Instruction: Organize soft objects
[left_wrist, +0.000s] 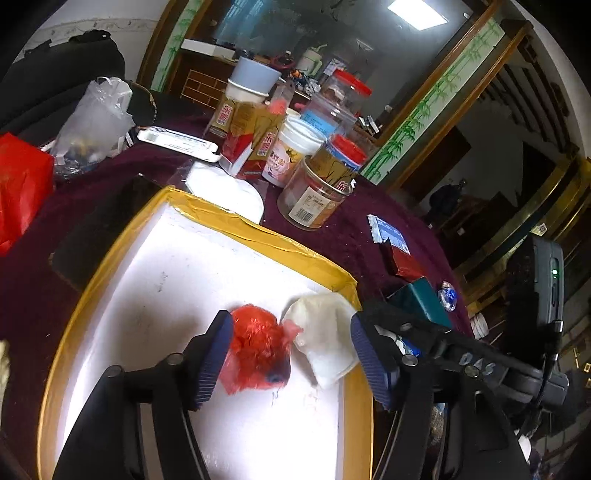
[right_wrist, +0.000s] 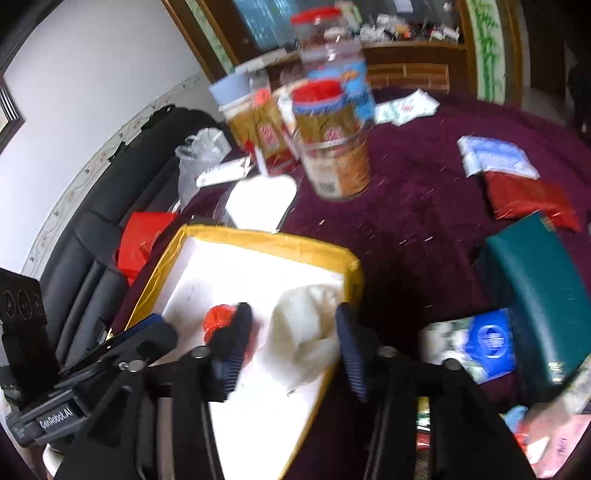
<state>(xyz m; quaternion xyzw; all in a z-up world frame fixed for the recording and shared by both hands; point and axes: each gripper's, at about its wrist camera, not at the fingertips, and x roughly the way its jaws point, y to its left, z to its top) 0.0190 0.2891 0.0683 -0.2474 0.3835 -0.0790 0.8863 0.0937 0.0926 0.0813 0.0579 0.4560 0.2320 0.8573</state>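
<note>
The left tongs (left_wrist: 290, 354) hang over the white tray (left_wrist: 177, 280) with their blue-ribbed pads spread wide. Between them, lying on the tray floor, are a crumpled red plastic bag (left_wrist: 258, 350) and a folded white cloth (left_wrist: 325, 332). The red bag sits just beside the left pad (left_wrist: 214, 354), perhaps touching it; the cloth lies toward the other pad, its edge meeting the bag.

The right tongs (right_wrist: 291, 350) are also spread apart, hovering at the near right corner of the same tray (right_wrist: 229, 269). The white cloth (right_wrist: 306, 325) shows between their pads, loose, with nothing pinching it. The red bag (right_wrist: 218, 319) peeks out just beyond the left pad of this pair. This view is blurred, so whether a pad brushes the cloth I cannot tell.

The tray is shallow, white inside, with a rim wrapped in yellow tape (left_wrist: 221, 218). Only the bag and the cloth lie in it; they sit together near its right edge.

Beyond the tray, on the dark purple tablecloth (left_wrist: 332, 240), stands a clear round jar (left_wrist: 314, 195) with a printed label; it seems to hold small packets. Behind it rise a red-lidded jar (left_wrist: 343, 96), a white tub (left_wrist: 295, 151) and red and gold cartons (left_wrist: 251, 144). A teal box (right_wrist: 532, 295) sits to the right of the tray, and a red pouch (right_wrist: 528, 199) lies past it.
</note>
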